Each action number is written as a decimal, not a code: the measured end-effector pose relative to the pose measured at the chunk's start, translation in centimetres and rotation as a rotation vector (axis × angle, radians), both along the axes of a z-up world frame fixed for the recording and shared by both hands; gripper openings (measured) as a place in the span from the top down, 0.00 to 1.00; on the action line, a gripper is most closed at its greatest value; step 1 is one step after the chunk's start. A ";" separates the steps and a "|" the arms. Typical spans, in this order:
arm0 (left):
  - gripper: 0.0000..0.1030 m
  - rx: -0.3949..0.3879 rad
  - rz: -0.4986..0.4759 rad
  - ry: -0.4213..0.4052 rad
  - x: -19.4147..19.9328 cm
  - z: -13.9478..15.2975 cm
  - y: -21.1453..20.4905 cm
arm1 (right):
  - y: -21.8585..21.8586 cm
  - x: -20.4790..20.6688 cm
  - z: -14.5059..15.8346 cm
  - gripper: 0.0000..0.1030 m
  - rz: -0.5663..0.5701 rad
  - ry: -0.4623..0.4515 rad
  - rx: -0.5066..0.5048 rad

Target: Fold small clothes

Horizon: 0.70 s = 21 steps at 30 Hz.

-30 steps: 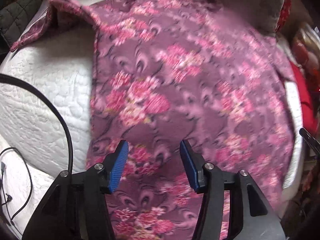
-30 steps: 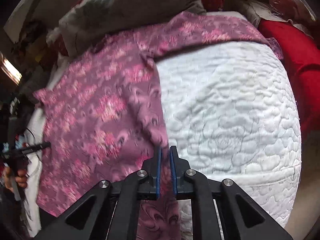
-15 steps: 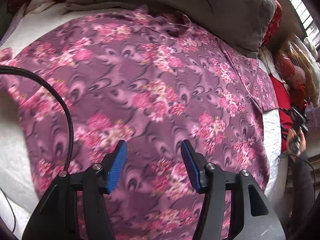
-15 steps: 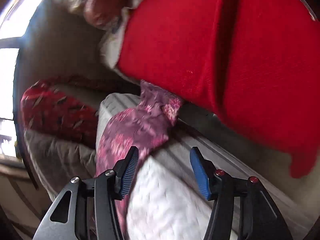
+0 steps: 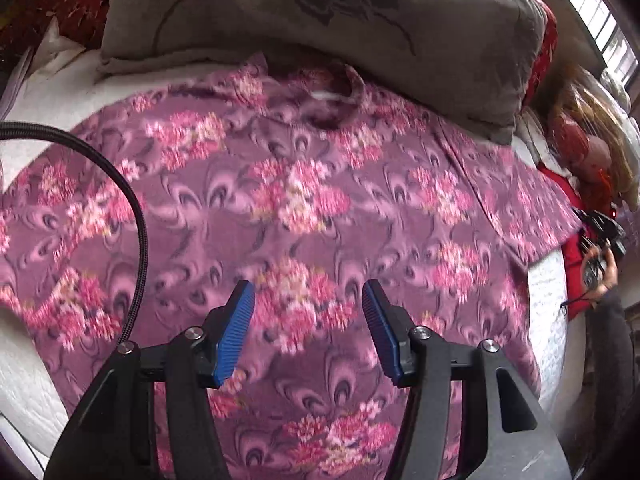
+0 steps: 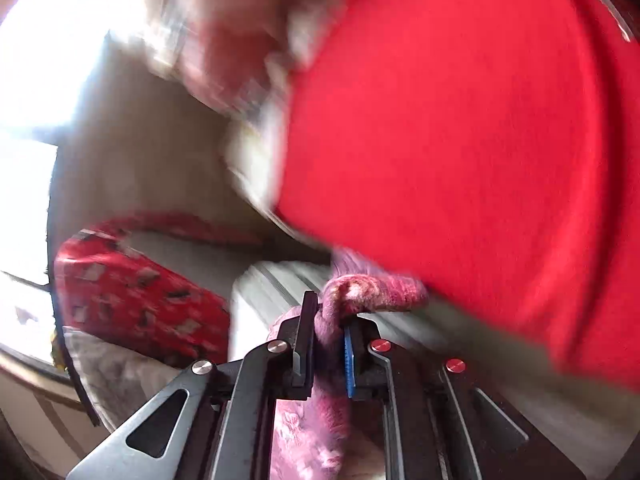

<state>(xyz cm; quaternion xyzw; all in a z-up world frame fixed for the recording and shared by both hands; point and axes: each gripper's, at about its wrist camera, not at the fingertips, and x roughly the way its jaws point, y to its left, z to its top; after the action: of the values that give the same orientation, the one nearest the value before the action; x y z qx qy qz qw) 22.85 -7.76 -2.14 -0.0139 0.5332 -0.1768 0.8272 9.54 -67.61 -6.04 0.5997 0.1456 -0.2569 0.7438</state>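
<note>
A purple top with pink flowers point(image 5: 304, 200) lies spread flat on the bed, its collar toward the grey pillow. My left gripper point(image 5: 307, 286) hovers above the middle of the top, its blue-padded jaws opening with nothing between them. In the right wrist view my right gripper point(image 6: 329, 316) is shut on a bunched sleeve end of the top point(image 6: 372, 286) at the edge of the bed, beside red cloth. At the far right of the left wrist view, a hand point(image 5: 600, 272) holds that gripper by the sleeve.
A grey pillow point(image 5: 340, 12) lies against the collar at the back. White quilted bedding point(image 5: 24, 360) shows at the left, crossed by a black cable point(image 5: 136, 240). Red cloth point(image 6: 460, 120) fills the right side. A red patterned pillow point(image 6: 132, 292) sits by a bright window.
My left gripper has slid across the top toward the collar side, jaws slightly wider. My right gripper let go of the top's edge, swung to the sleeve end and closed on it.
</note>
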 end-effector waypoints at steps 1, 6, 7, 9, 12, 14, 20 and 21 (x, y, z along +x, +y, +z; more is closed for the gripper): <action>0.41 0.006 0.016 -0.009 0.3 -0.1 0.1 | -0.1 -0.1 1.4 0.92 -0.011 0.018 -0.054; 0.41 0.055 0.112 0.004 2.5 -1.8 -0.3 | 0.7 2.0 4.9 0.92 0.032 0.255 -0.201; 0.41 0.044 0.117 -0.003 2.6 -2.0 -0.3 | 1.4 1.7 5.9 0.92 0.045 0.236 -0.238; 0.41 0.010 0.123 -0.029 2.6 -1.8 0.0 | 3.4 1.7 7.8 0.92 0.116 0.195 -0.306; 0.41 -0.075 0.152 -0.019 2.8 -1.9 1.5 | 7.5 2.2 10.0 0.92 0.245 0.166 -0.399; 0.41 -0.118 0.160 -0.010 2.9 -1.9 2.3 | 10.9 3.8 10.9 0.92 0.340 0.137 -0.427; 0.41 -0.181 0.184 -0.015 3.5 -1.9 5.8 | 22.1 9.3 10.6 0.92 0.612 0.107 -0.435; 0.41 -0.194 0.191 -0.012 3.2 -1.5 5.8 | 23.9 10.1 10.4 0.92 0.654 0.109 -0.436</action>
<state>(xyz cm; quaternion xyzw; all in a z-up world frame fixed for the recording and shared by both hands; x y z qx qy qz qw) 26.05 -1.97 -3.68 -0.1435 0.5049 -0.1482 0.8382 19.62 -43.72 4.33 0.3351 0.3101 -0.0627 0.8875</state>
